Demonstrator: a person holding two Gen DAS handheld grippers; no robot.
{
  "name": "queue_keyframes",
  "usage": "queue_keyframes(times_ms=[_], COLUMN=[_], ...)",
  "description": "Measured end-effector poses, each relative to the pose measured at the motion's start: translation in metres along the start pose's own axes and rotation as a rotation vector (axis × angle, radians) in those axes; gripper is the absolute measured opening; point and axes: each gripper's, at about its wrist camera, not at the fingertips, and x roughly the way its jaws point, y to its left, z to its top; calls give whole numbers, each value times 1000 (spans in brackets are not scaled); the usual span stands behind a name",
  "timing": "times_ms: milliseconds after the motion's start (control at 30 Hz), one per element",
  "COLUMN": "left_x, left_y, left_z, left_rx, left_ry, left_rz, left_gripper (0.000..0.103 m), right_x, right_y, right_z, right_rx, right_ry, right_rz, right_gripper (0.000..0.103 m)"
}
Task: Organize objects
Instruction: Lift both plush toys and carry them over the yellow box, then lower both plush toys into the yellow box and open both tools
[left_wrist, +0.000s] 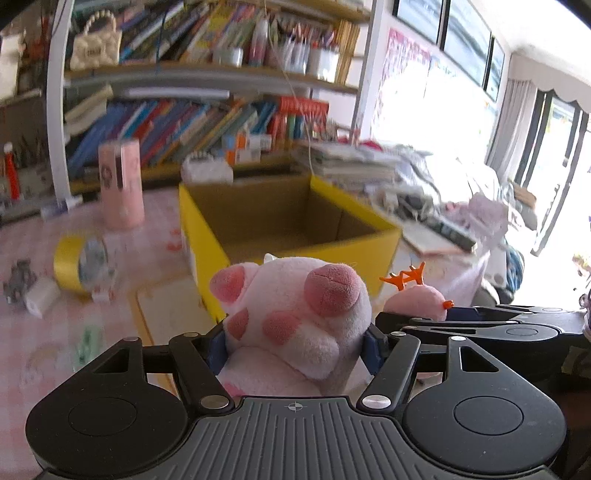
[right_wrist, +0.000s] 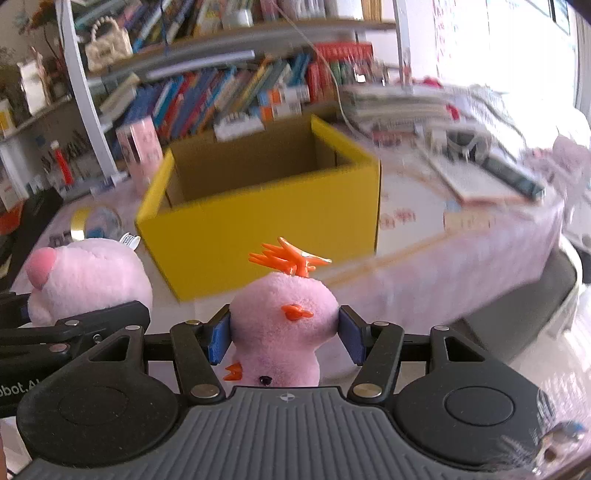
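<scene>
Bookshelves (left_wrist: 207, 122) packed w/ books behind table w/ pink checked cloth (left_wrist: 44, 236); bright windows (left_wrist: 461, 33) on right.

Strong daylight floods in from the windows (left_wrist: 461, 122) on the right, and there the glass and the wall beside it burn out to plain white glare. The left half stays evenly lit and softer in tone. Both views bend hard at the edges, with dark corners at the top right. The bookshelf (left_wrist: 207, 122), the yellow box (right_wrist: 266, 206) and the surface (right_wrist: 461, 251) are smeared by motion blur. The near plush toys (left_wrist: 295, 317) and black gripper bodies stay sharp. Shadows are faint.
</scene>
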Motion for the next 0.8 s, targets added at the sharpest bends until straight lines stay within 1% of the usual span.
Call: queue_keyframes(times_ms=[100, 200, 333, 567, 800], left_x=[3, 10, 26, 68, 108], left_y=[0, 1, -1, -3, -7], left_z=[15, 31, 48, 66, 76], left_rx=[2, -19, -23, -41, -42], left_ry=[-46, -85, -112, -78, -17], left_rz=[9, 14, 34, 106, 171], left_gripper=[68, 68, 68, 68, 68], right_x=[2, 6, 19, 55, 93], right_y=[-3, -5, -12, -27, -41], right_z=[20, 42, 73, 115, 141], right_rx=[-21, -43, -61, -92, -124], right_ry=[-52, -98, -142, -165, -133], right_rz=[9, 27, 56, 97, 143], right_gripper=[57, 57, 57, 57, 57])
